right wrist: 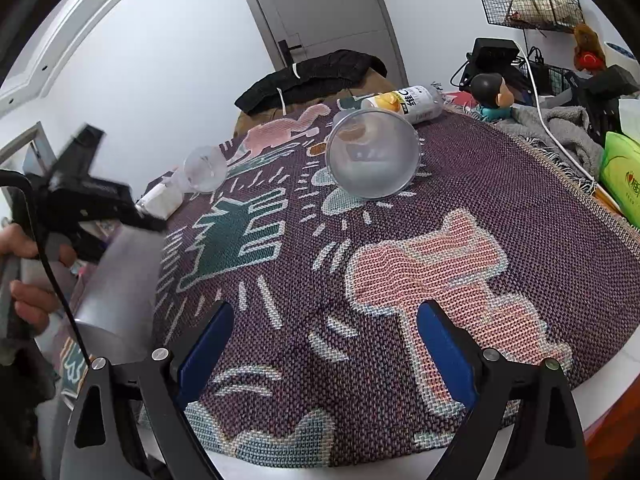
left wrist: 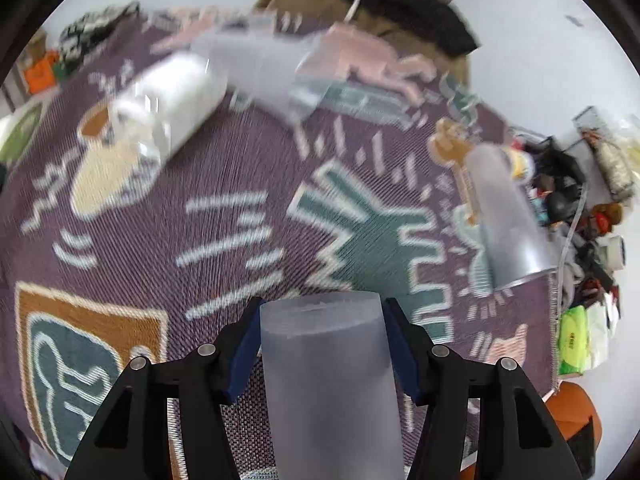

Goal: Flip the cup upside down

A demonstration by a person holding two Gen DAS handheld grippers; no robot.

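We count three frosted cups. One cup [left wrist: 326, 380] sits between the blue pads of the left gripper [left wrist: 322, 344], its closed base pointing away from the camera; the pads press its two sides. A second cup [right wrist: 372, 152] lies on its side on the rug [right wrist: 400, 280], mouth toward the right wrist camera. A third cup [left wrist: 264, 68] lies tipped farther off, blurred in the left view. Near it lies one clear bottle [left wrist: 164, 96] with white contents, and one labelled bottle [right wrist: 412, 102] lies just behind the second cup. We see one doll [right wrist: 490, 94] and one green tissue pack [right wrist: 622, 172] at the rug's right edge.

The right gripper [right wrist: 324, 344] hovers low over the rug with its jaws wide and nothing between them. In its view the left gripper shows at the far left, blurred, held by a hand [right wrist: 28, 280] with fingers curled around the grip.

The rug is purple weave with teal, pink and cream figures, spread on a white table [right wrist: 612, 368]. A dark jacket [right wrist: 312, 76] lies at the far end before a grey door [right wrist: 332, 12]. A wire basket [right wrist: 532, 8] hangs on the white wall.
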